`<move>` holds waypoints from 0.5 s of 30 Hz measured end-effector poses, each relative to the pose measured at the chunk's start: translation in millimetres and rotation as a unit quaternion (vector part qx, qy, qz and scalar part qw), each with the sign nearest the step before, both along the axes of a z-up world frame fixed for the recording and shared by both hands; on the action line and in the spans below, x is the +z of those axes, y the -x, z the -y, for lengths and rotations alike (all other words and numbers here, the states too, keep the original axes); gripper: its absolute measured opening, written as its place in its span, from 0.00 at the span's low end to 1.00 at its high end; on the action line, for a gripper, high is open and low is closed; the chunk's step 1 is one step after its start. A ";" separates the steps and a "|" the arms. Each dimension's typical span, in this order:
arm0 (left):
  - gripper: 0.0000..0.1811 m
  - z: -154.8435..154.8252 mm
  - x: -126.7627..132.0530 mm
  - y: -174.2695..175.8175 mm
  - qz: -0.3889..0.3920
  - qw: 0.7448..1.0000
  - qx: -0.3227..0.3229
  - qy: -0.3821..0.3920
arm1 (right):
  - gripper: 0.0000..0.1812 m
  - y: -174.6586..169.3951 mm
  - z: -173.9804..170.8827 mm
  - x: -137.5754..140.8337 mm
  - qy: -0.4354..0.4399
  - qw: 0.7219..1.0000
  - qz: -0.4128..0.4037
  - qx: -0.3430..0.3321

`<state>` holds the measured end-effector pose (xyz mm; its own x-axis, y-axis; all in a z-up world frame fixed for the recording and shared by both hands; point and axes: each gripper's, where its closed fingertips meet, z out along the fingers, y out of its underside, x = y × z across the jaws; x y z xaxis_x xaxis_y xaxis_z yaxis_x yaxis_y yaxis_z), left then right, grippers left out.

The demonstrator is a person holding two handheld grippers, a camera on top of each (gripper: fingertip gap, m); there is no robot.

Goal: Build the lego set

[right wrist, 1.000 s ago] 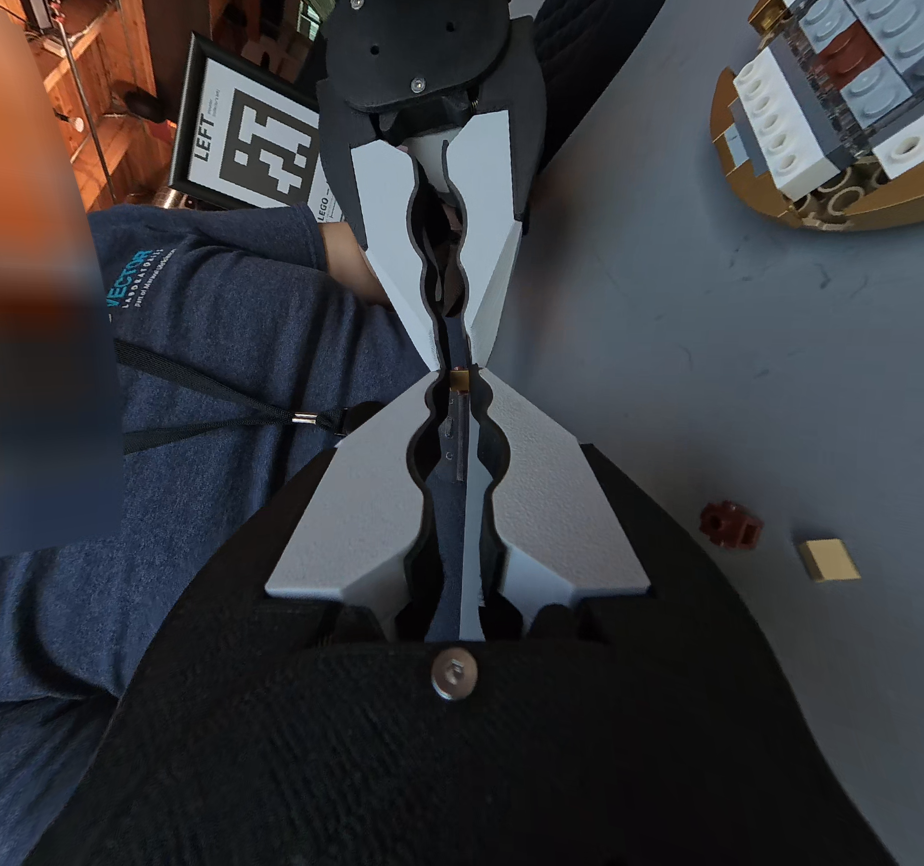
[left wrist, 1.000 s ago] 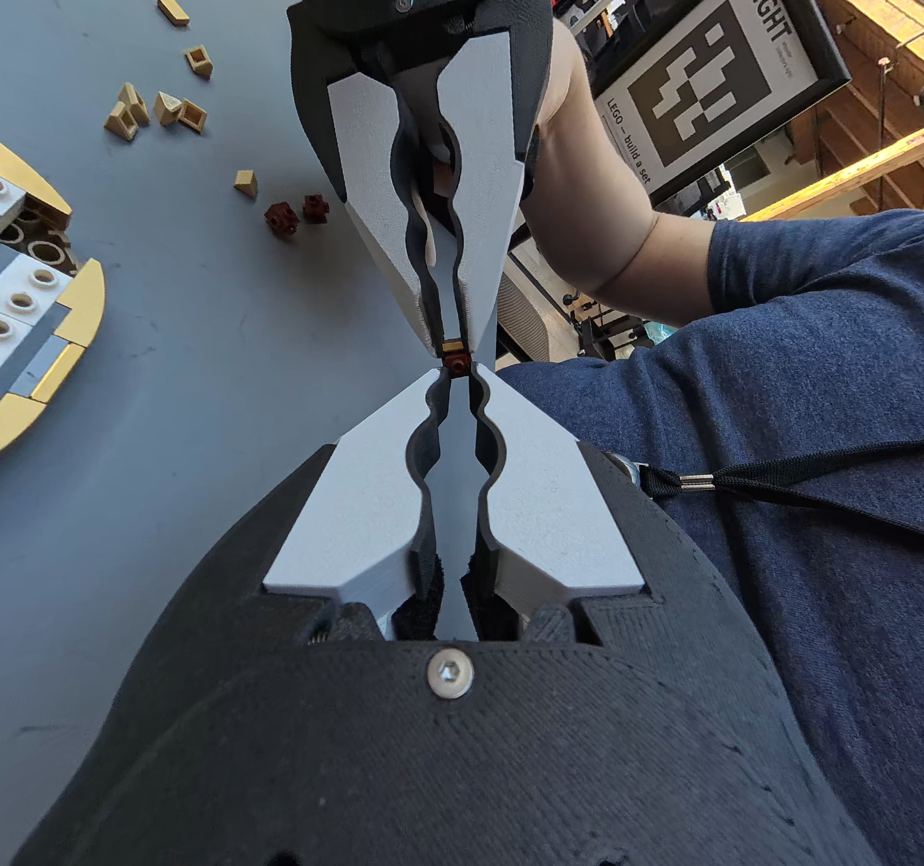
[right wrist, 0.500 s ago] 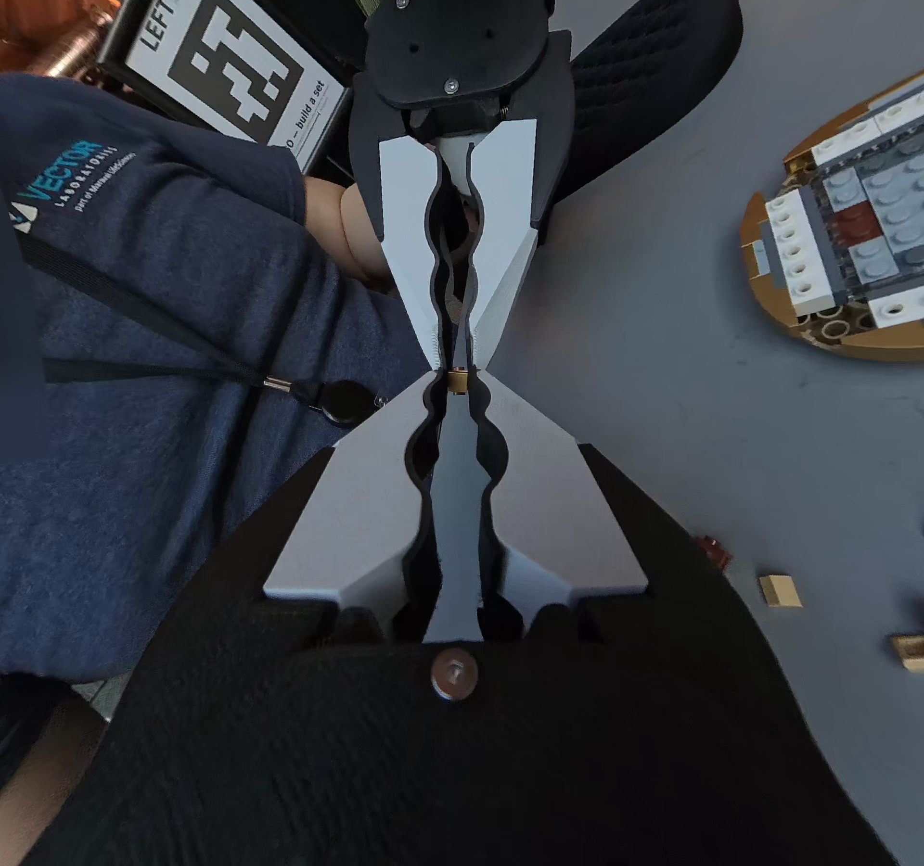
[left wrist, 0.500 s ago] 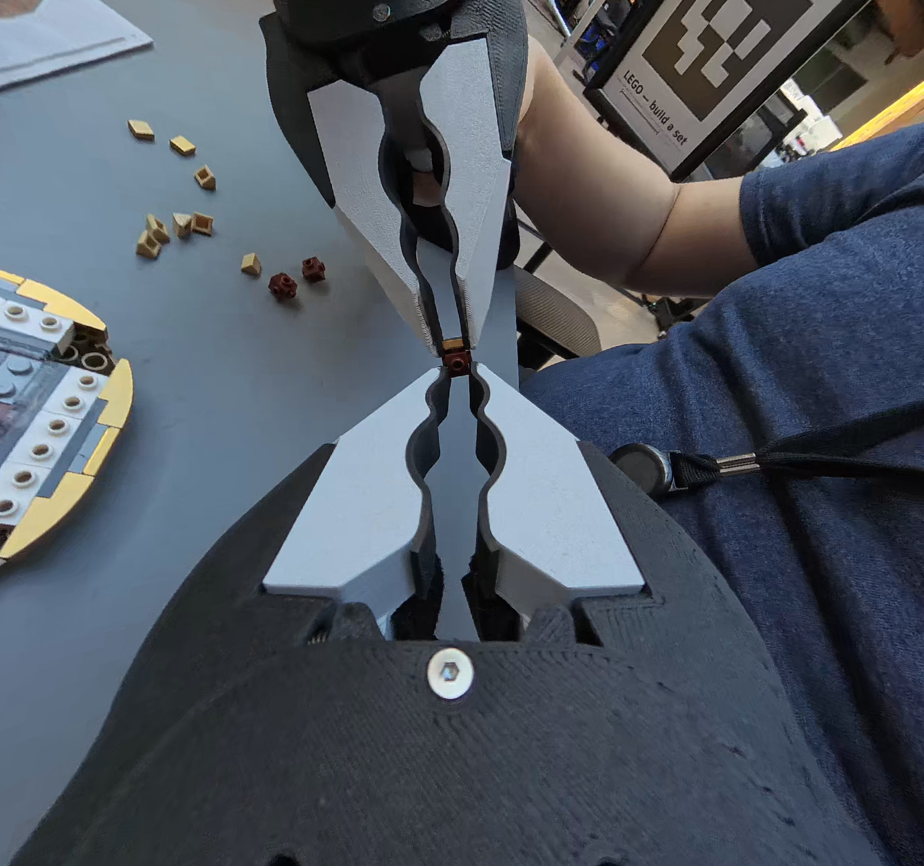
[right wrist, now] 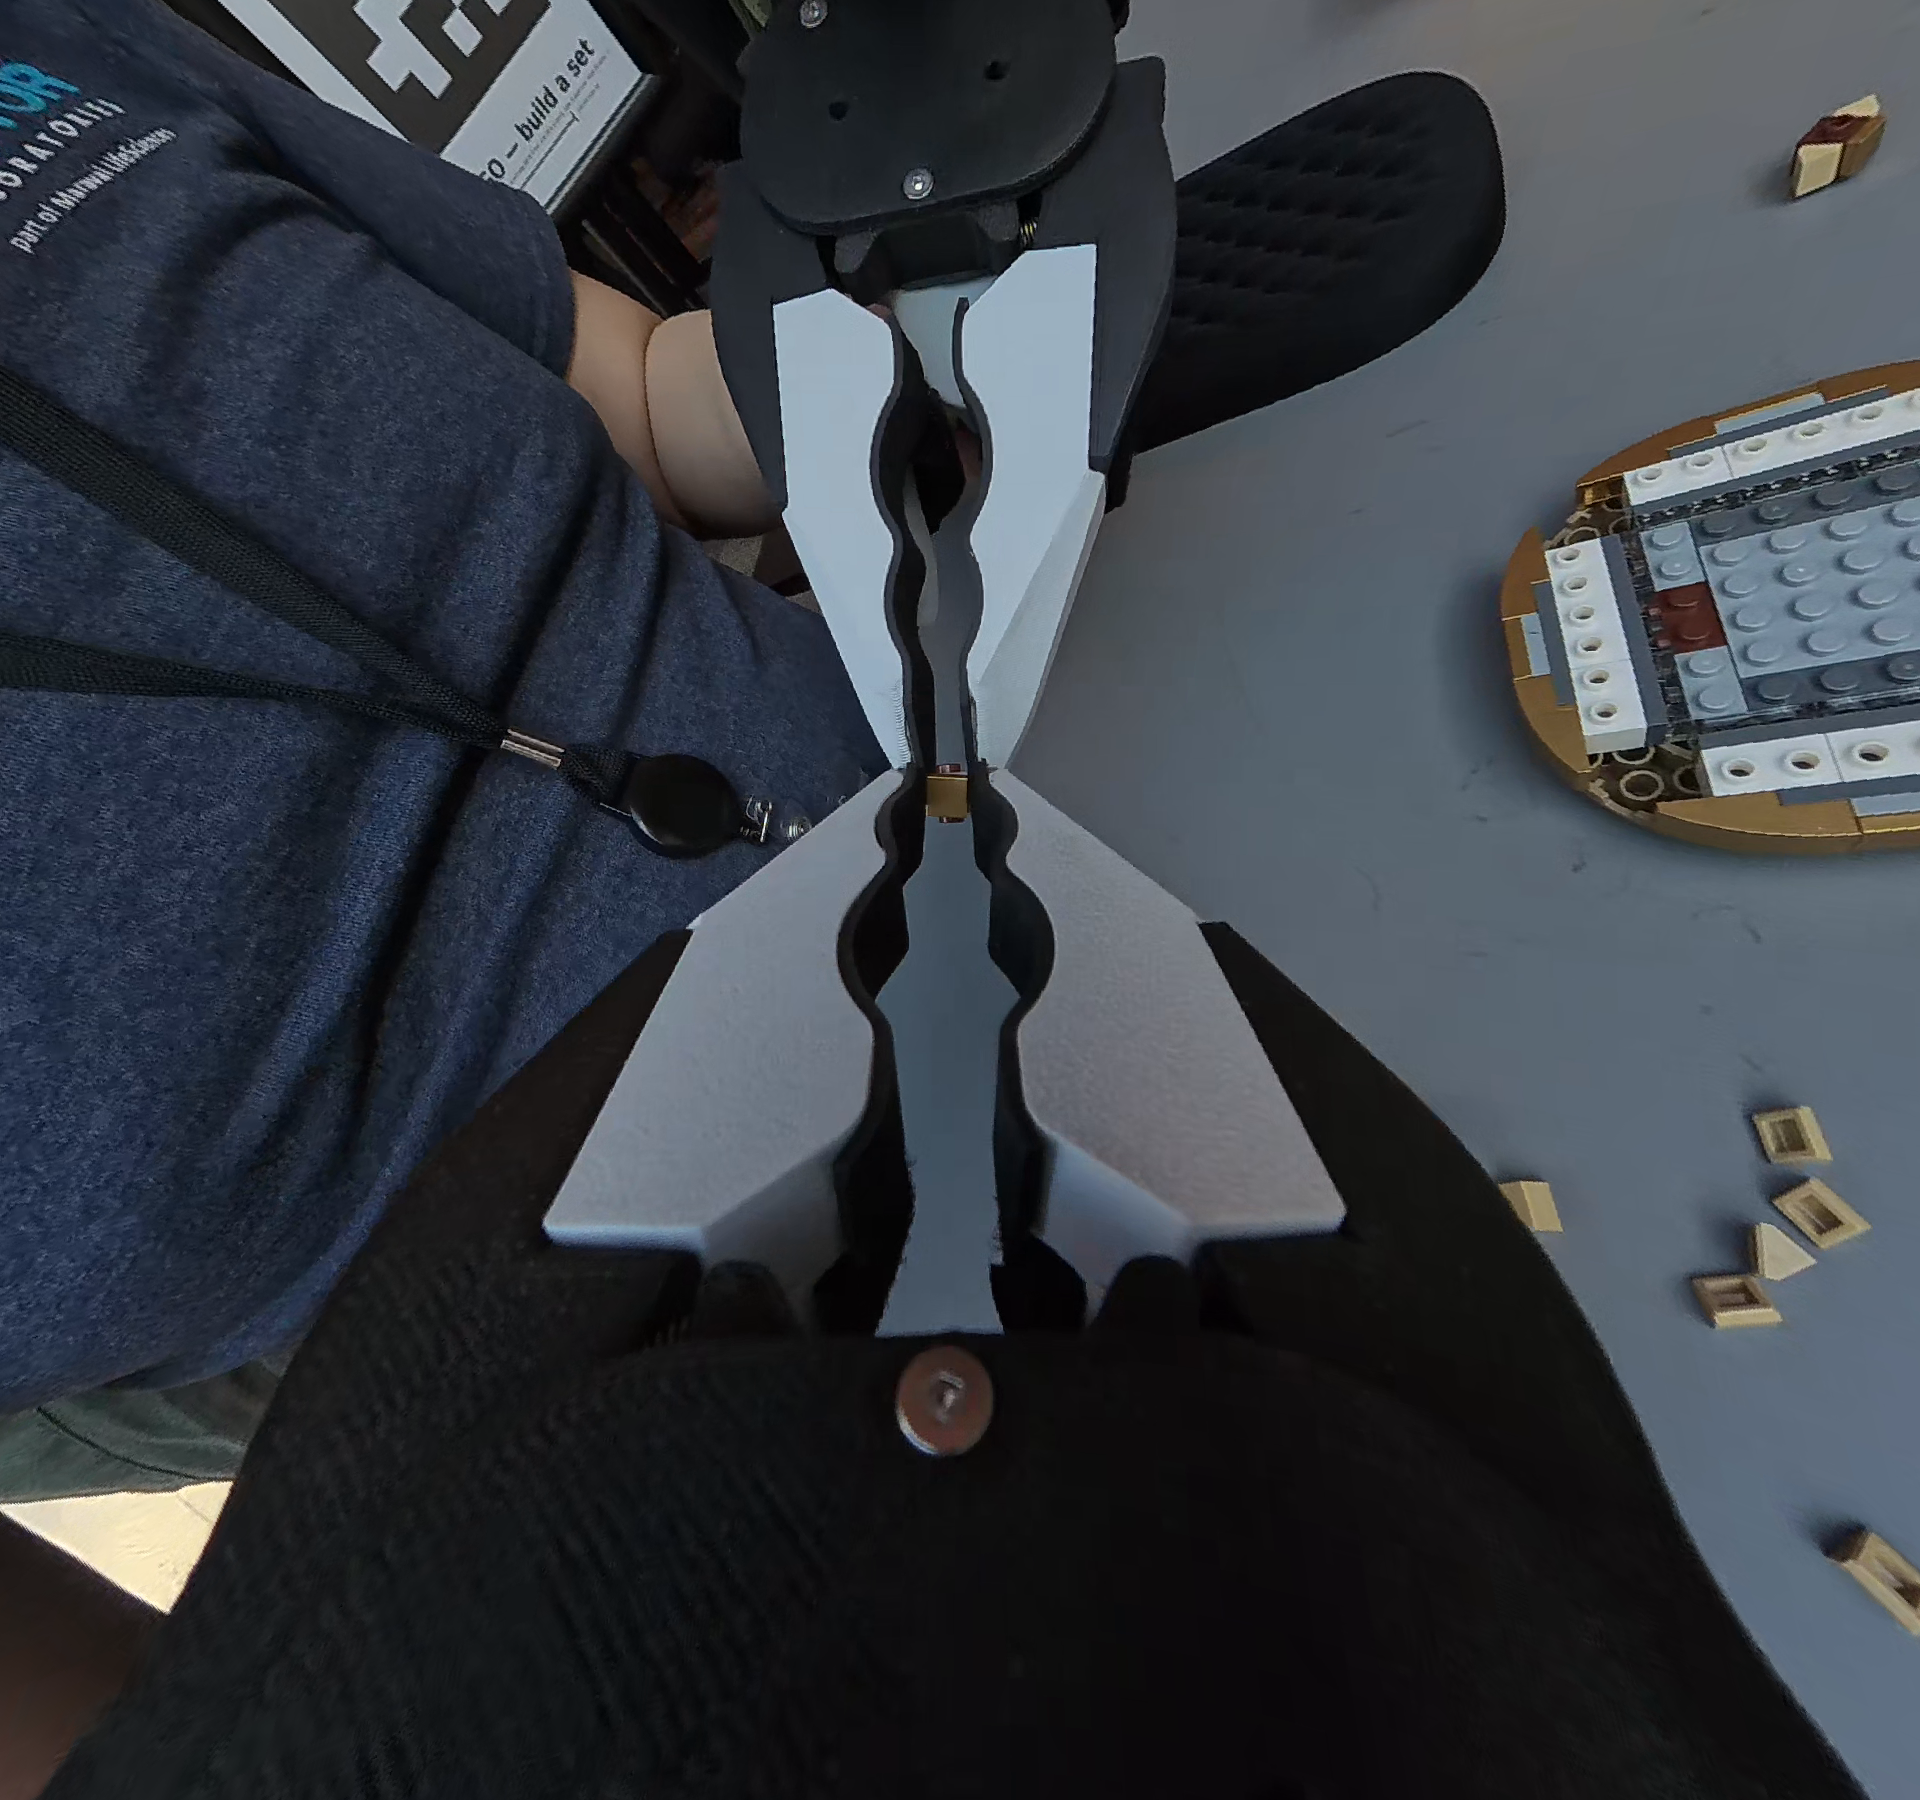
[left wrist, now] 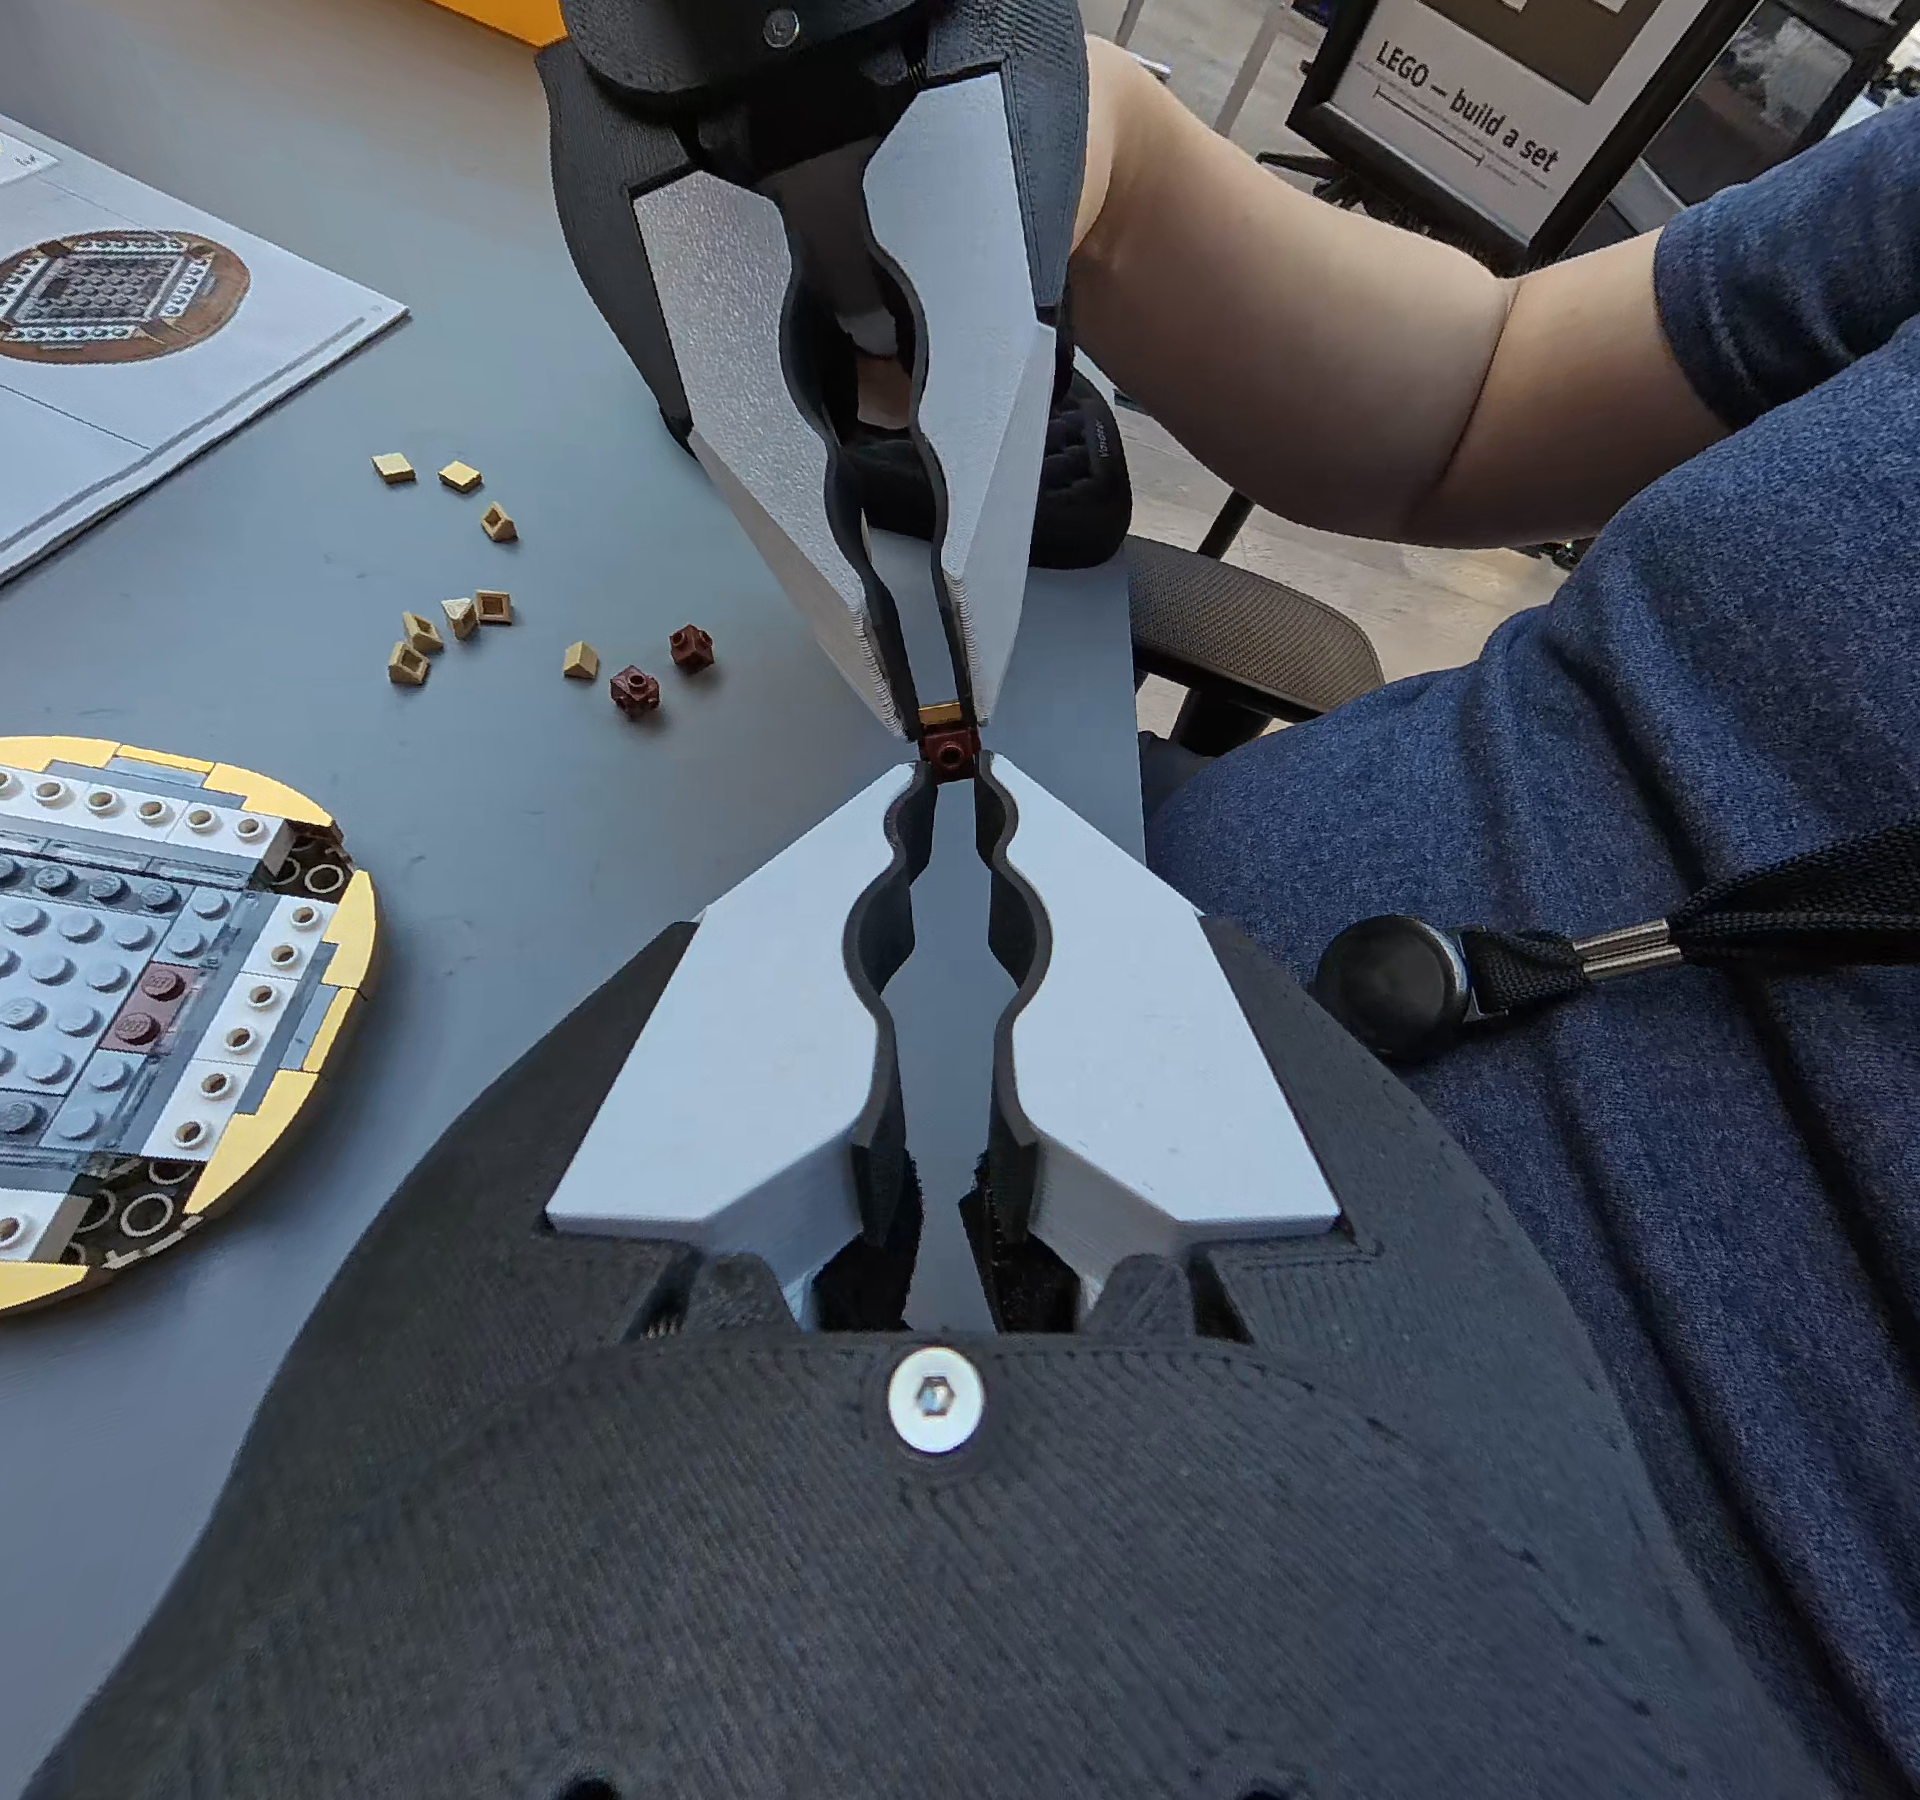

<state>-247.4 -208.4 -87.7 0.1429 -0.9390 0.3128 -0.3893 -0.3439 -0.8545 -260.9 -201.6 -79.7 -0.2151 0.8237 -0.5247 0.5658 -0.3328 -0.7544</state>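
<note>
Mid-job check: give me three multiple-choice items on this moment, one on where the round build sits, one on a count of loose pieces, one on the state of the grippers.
1. In the left wrist view, the round build lies:
A. left of the grippers, on the table
B. on the person's lap
C. between the fingertips

2. How many dark red pieces lie loose on the table in the left wrist view?
A. none
B. two
C. five

3. The left gripper and right gripper are:
A. both wide open
B. tip to tip, each shut on a small piece
C. resting on the booklet

Answers: 1 A, it lies flat at the left edge. 2 B, a pair beside the gold pieces. 3 B, the red piece and gold piece meet there.
</note>
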 end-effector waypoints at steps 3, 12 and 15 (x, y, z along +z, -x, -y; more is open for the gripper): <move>0.03 -0.4 2.5 0.6 0.006 1.000 0.000 0.002 | 0.04 0.8 -0.5 2.7 0.000 1.000 -0.008 -0.001; 0.03 -0.4 6.2 0.7 0.020 1.000 -0.001 0.009 | 0.07 2.2 -2.3 6.1 0.001 1.000 -0.018 -0.006; 0.03 -1.0 8.5 1.4 0.031 0.999 0.000 0.017 | 0.11 3.3 -3.5 8.6 0.004 1.000 -0.027 -0.011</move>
<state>-248.8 -207.3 -79.2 0.1223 -0.9276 0.3529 -0.3353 -0.3733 -0.8650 -264.2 -198.1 -71.1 -0.2247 0.8248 -0.5189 0.5169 -0.3505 -0.7810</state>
